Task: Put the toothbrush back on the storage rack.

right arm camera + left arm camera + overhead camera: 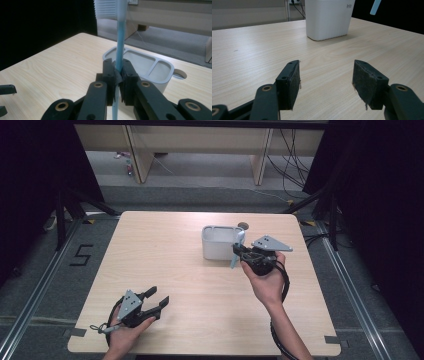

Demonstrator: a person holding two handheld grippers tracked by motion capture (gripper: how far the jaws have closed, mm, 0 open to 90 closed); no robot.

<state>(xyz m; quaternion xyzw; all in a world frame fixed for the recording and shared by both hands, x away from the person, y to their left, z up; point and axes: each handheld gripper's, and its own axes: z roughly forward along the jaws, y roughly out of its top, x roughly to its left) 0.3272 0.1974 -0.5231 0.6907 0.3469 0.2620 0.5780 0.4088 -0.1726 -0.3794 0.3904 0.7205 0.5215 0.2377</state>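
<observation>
I have the right gripper (119, 75) clamped on the blue handle of a toothbrush (120, 53), just beside the white holder (218, 242), on its near right side. I grip it around the middle of the handle, I think so that the bristle head stays free and the lower end can drop into one of the holder's compartments. Its long axis stands nearly upright, bristles at the top. My left gripper (325, 82) rests low over the table (165, 260), well apart from the holder, jaws wide and holding nothing.
</observation>
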